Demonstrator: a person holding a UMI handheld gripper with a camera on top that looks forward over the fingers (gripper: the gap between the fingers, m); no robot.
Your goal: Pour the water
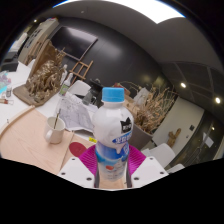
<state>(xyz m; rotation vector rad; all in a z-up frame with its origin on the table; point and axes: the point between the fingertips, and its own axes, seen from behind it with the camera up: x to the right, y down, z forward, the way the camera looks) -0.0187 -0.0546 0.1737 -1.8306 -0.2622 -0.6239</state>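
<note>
Bottle between fingers, above table.
Bottle [112,138] upright between the two fingers [84,158], pads pressing both sides. Cup [56,130] on table [25,140] to its left; dried branches [45,75] farther behind, more branches [155,105] behind at right.

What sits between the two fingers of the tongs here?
The white bottle with the blue cap stands upright between the fingers of the tongs, both pads against its sides, as the gripper view shows.

The bottle [113,140] hid most of both pads [88,160]; its base was cut off, and its label print was unreadable.
</note>
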